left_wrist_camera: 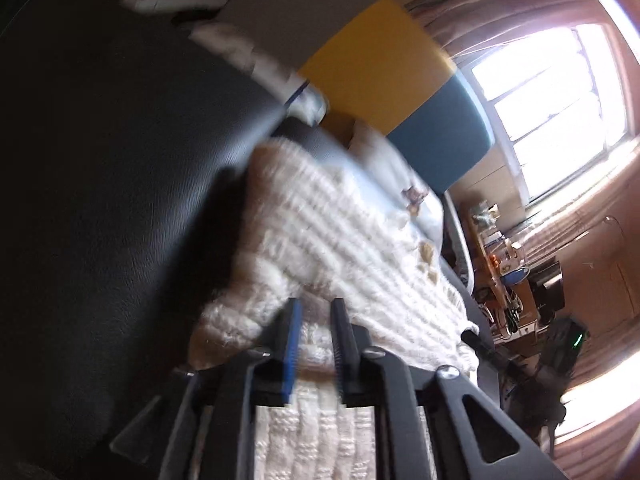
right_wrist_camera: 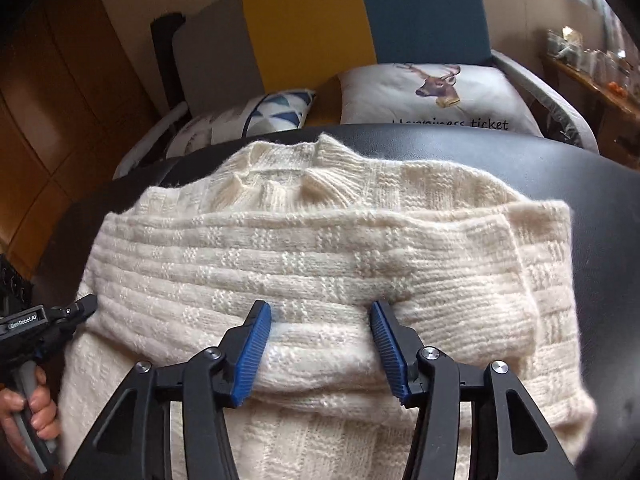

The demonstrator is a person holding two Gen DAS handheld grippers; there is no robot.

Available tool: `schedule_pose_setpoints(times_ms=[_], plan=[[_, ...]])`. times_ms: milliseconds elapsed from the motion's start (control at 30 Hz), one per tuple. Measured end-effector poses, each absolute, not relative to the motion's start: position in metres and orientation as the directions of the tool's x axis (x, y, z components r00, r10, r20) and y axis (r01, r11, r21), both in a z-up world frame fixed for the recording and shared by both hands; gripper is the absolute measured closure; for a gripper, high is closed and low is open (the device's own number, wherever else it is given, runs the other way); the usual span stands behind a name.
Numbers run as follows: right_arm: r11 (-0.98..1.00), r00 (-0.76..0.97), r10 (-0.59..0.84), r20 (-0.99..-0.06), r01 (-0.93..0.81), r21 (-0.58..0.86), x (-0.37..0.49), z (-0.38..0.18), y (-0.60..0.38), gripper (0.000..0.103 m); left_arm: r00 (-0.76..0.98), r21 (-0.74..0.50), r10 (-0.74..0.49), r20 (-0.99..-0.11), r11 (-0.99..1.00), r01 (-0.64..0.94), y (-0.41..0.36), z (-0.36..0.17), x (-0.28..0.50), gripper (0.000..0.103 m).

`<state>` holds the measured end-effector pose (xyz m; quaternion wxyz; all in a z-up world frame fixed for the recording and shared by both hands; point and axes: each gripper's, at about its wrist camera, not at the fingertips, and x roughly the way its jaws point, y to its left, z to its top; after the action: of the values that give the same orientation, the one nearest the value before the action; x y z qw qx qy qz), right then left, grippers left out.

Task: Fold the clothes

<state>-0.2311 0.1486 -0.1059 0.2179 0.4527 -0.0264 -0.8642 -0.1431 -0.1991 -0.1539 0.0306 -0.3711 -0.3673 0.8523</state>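
Black leather-look table top (right_wrist_camera: 560, 168) carries the cream chunky-knit sweater (right_wrist_camera: 320, 248), which lies w/ collar toward the far edge. A thick sleeve or folded band sits crosswise over the body, and the near hem runs under both grippers. It's partly folded, but whether more folds are due or this is the last tidy-up can't be told.

Behind the table is a grey, yellow and teal panelled sofa (right_wrist_camera: 312, 24), w/ a white deer-print cushion (right_wrist_camera: 436, 92) and a blue-triangle patterned cushion (right_wrist_camera: 280, 110) on it.

Right gripper (right_wrist_camera: 320, 344): blue pads spread wide apart, straddling the crosswise roll, nothing pinched. Left gripper (left_wrist_camera: 316, 340): jaws narrow w/ knit between them at the sweater's left edge. It's prob. clamped on fabric, but the view is motion-blurred so I can't tell for sure. A hand (right_wrist_camera: 32, 412) grips its handle at the lower left of the right wrist view.

Risks:
- Bulky, springy knit, so the roll could slump or unroll if only one layer gets pinched.
- Left side moving while the right holds nothing means uneven pull, so the sweater could skew or drag across the slick top.
- Collar end is near the far edge, so a shove could push it off toward the sofa.
- Ribbed pads may snag the fuzzy yarn.
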Motion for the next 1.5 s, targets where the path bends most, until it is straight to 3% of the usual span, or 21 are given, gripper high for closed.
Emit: schedule_pose_setpoints(times_ms=[100,167,233,333,533,600,633,667,700,733,900,1000,1133,1333,1500], plan=[[-0.758,-0.349,-0.608,-0.713,0.522,0.392,-0.247,-0.077,0.112,0.037,-0.738,-0.611,0.295,-0.606,-0.767,0.196,-0.195,-0.146,-0.142,0.088],[-0.628,-0.199,-0.716,-0.669,0.602,0.493,-0.264,-0.064,0.073,0.018,-0.724,-0.583,0.292,-0.624,-0.792,0.183,-0.193,-0.149,-0.144,0.088],[-0.507,-0.044,-0.772,-0.634,0.643,0.574,-0.284,-0.058,0.028,0.016,-0.710,-0.554,0.289,-0.642,-0.815,0.170,-0.191,-0.151,-0.147,0.088],[-0.411,0.117,-0.761,-0.638,0.674,0.614,-0.315,-0.058,-0.043,0.015,-0.700,-0.556,0.301,-0.647,-0.815,0.163,-0.195,-0.162,-0.142,0.088],[-0.390,0.305,-0.579,-0.756,0.711,0.585,-0.350,-0.092,-0.133,0.015,-0.715,-0.555,0.301,-0.631,-0.819,0.145,-0.194,-0.164,-0.138,0.088],[-0.380,0.362,-0.514,-0.778,0.717,0.585,-0.350,-0.105,-0.147,0.021,-0.718,-0.581,0.321,-0.618,-0.802,0.142,-0.198,-0.167,-0.137,0.088],[-0.364,0.369,-0.489,-0.790,0.737,0.569,-0.344,-0.106,-0.150,0.040,-0.719,-0.593,0.330,-0.611,-0.793,0.140,-0.199,-0.168,-0.137,0.088],[-0.352,0.358,-0.465,-0.810,0.765,0.540,-0.336,-0.106,-0.152,0.070,-0.721,-0.603,0.337,-0.605,-0.786,0.139,-0.200,-0.169,-0.137,0.088],[-0.339,0.346,-0.440,-0.829,0.791,0.510,-0.329,-0.106,-0.154,0.085,-0.723,-0.612,0.343,-0.600,-0.779,0.138,-0.202,-0.170,-0.137,0.088],[-0.329,0.325,-0.425,-0.845,0.814,0.479,-0.322,-0.105,-0.156,0.092,-0.723,-0.615,0.345,-0.598,-0.776,0.139,-0.202,-0.170,-0.137,0.088],[-0.315,0.172,-0.510,-0.843,0.875,0.369,-0.304,-0.085,-0.162,0.092,-0.720,-0.593,0.328,-0.612,-0.792,0.144,-0.198,-0.168,-0.137,0.088],[-0.392,0.093,-0.441,-0.893,0.875,0.285,-0.312,-0.116,-0.161,0.093,-0.716,-0.575,0.316,-0.622,-0.805,0.144,-0.195,-0.167,-0.138,0.088],[-0.452,0.078,-0.478,-0.875,0.832,0.321,-0.319,-0.113,-0.149,0.090,-0.709,-0.571,0.319,-0.629,-0.808,0.143,-0.196,-0.164,-0.137,0.088],[-0.524,0.019,-0.603,-0.798,0.745,0.414,-0.318,-0.072,-0.083,0.062,-0.691,-0.550,0.312,-0.652,-0.822,0.148,-0.199,-0.151,-0.135,0.087],[-0.664,-0.152,-0.690,-0.708,0.522,0.535,-0.304,-0.060,0.053,0.044,-0.709,-0.540,0.272,-0.650,-0.822,0.181,-0.207,-0.140,-0.135,0.087]])
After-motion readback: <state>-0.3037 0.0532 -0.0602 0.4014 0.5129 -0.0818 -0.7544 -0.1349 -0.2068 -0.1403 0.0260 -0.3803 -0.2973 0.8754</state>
